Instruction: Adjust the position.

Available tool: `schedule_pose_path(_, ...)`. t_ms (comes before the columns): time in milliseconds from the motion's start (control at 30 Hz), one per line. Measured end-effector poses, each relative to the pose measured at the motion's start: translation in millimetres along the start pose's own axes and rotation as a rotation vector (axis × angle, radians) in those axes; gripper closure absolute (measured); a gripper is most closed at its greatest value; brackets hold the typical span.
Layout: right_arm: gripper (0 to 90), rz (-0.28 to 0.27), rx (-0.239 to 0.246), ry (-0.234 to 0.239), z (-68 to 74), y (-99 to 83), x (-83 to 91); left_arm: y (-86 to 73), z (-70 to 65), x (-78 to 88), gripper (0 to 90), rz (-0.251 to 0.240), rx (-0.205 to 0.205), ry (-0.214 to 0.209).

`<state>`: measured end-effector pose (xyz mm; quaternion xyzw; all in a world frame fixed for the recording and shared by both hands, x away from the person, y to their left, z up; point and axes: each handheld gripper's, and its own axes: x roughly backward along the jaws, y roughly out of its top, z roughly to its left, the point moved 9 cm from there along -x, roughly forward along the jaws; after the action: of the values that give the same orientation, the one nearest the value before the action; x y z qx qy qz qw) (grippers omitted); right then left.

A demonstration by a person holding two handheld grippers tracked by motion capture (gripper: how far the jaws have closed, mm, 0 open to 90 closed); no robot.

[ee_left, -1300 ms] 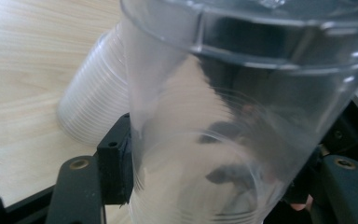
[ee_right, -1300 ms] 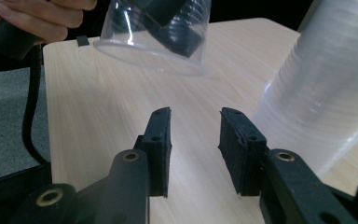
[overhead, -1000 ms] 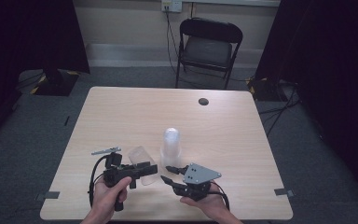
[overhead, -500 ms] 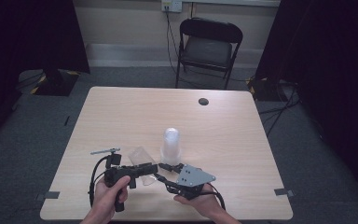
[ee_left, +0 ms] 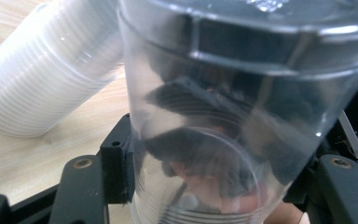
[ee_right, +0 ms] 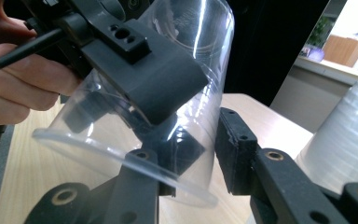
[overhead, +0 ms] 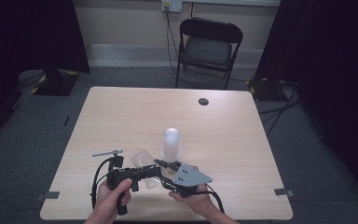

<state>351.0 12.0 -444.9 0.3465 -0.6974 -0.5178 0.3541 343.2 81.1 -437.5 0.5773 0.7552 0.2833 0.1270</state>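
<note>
Clear cup (ee_left: 214, 121) clamped in left claw (overhead: 154, 173); right claw (ee_right: 186, 154) parted astride its rim. Stack (overhead: 171, 143) on counter (overhead: 121, 112). Likely mid-handover.

No words, labels, brands or numbers could be read anywhere. The clear plastic cup (ee_right: 168, 98) carried faint raised marks on its base, possibly moulded lettering, too blurred to make out.

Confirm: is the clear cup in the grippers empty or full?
Empty: the clear cup shows only the jaws and a hand through its walls, no contents.
</note>
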Motion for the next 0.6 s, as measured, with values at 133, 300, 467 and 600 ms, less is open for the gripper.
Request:
schedule_pose_path(133, 71.7, -0.018, 0.001, -0.013, -0.7, 1.8, 1.0, -0.2, -0.6, -0.8, 36.9, 0.001, 0.001, -0.010)
schedule_pose_path(300, 76.1, -0.037, -0.002, -0.025, -0.2, 0.7, 1.2, -1.8, -0.1, -3.2, 35.2, 0.008, -0.006, -0.016)
schedule_pose_path(467, 81.1, -0.040, -0.006, -0.039, -0.7, -0.2, 2.2, -3.5, 0.2, -6.1, 31.2, 0.019, -0.035, -0.002)
schedule_pose_path(600, 84.8, -0.040, -0.016, -0.051, -3.3, -1.8, 4.2, -2.1, 1.8, -5.1, 27.6, 0.018, -0.060, 0.015)
